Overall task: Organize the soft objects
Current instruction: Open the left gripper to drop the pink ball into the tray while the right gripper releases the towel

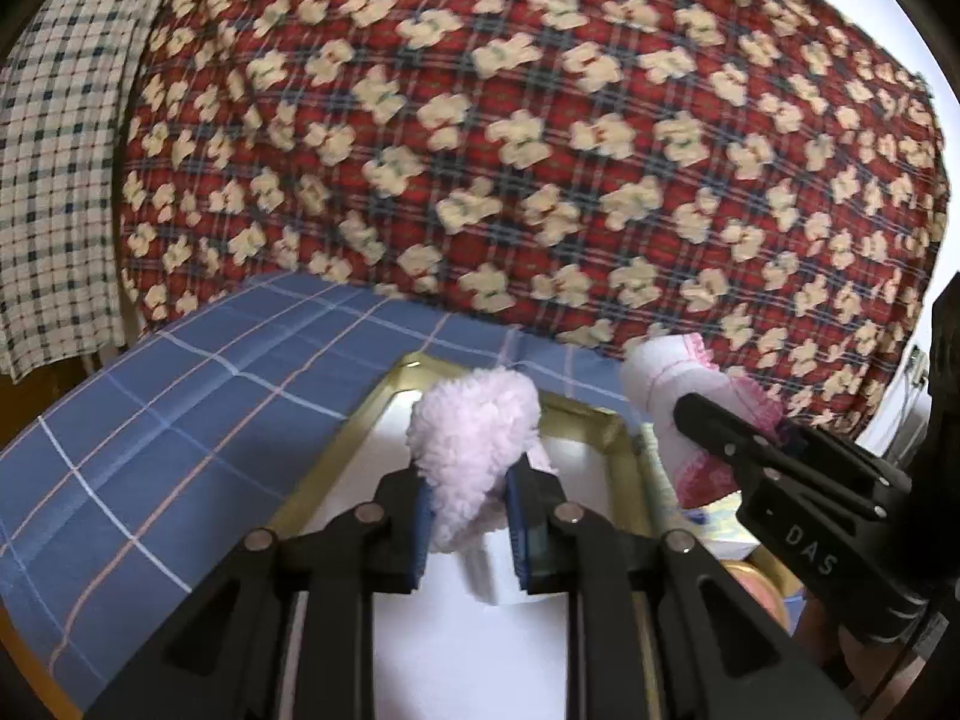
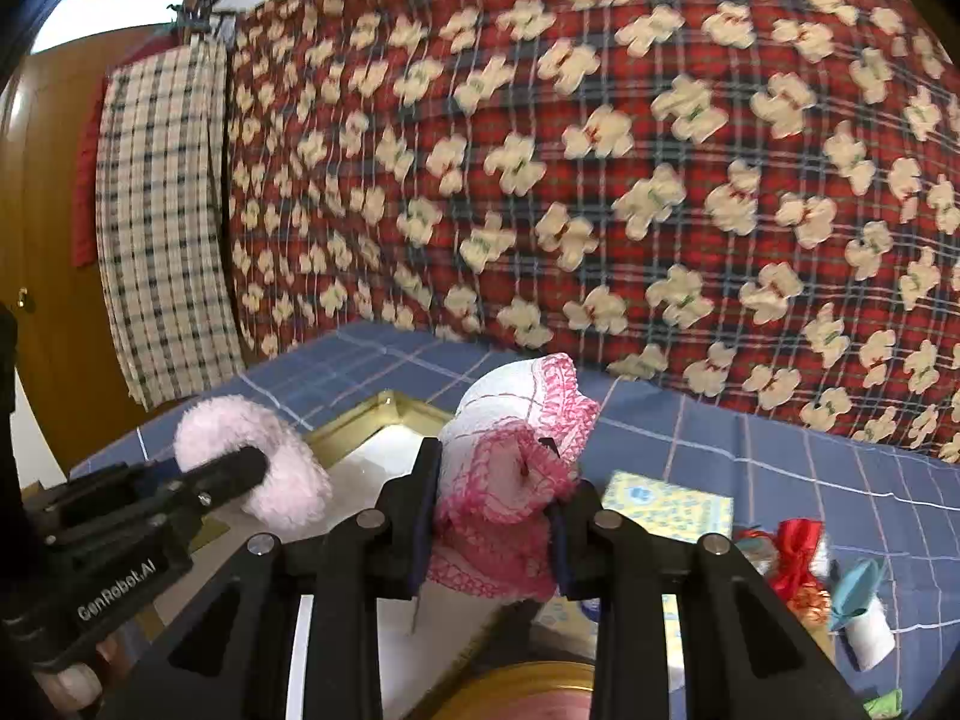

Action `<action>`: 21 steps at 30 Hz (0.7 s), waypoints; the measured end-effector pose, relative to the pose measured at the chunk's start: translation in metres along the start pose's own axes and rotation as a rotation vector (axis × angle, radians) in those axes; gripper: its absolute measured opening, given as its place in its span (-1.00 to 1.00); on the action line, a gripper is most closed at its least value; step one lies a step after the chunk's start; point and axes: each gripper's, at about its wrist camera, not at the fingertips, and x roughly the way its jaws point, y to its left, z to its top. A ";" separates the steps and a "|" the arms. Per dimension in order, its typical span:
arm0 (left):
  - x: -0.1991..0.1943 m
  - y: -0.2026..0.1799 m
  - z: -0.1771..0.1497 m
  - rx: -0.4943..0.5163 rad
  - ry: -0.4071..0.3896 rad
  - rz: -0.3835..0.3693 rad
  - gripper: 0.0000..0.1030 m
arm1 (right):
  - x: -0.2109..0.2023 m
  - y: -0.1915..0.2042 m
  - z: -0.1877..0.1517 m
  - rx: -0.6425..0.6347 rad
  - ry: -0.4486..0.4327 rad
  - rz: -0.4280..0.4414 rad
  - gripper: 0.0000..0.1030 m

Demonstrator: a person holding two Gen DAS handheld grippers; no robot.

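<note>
My left gripper (image 1: pixel 465 513) is shut on a fluffy pale pink soft item (image 1: pixel 474 432) and holds it above a white tray with a gold rim (image 1: pixel 354 438). My right gripper (image 2: pixel 492 525) is shut on a bunched white cloth with pink lace trim (image 2: pixel 516 450), held just right of the tray (image 2: pixel 366 420). The right gripper (image 1: pixel 780 456) and its cloth (image 1: pixel 666 390) show at the right of the left wrist view. The left gripper (image 2: pixel 198 480) with the pink fluffy item (image 2: pixel 270 456) shows at the left of the right wrist view.
A blue checked cloth (image 1: pixel 180 408) covers the table. A red plaid quilt with cream bears (image 1: pixel 540 150) hangs behind. A yellow patterned folded cloth (image 2: pixel 672 504), a red ribbon item (image 2: pixel 792 564) and a teal and white item (image 2: pixel 858 606) lie to the right. A round gold-rimmed object (image 2: pixel 528 690) sits near.
</note>
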 end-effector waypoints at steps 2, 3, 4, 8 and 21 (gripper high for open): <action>0.004 0.009 0.000 -0.008 0.015 0.015 -0.63 | 0.013 0.005 0.001 -0.001 0.041 0.001 -0.35; 0.006 0.011 0.000 -0.007 0.020 0.017 -0.63 | 0.018 0.006 0.001 0.003 0.055 0.005 -0.35; 0.009 0.013 0.000 -0.004 0.028 0.025 -0.63 | 0.024 0.006 0.001 0.009 0.075 0.010 -0.35; 0.016 0.016 -0.002 0.003 0.055 0.043 -0.39 | 0.049 0.013 0.002 -0.003 0.150 0.006 -0.10; 0.004 0.010 -0.005 0.004 0.016 0.021 0.39 | 0.021 -0.006 0.000 0.072 0.105 0.024 0.39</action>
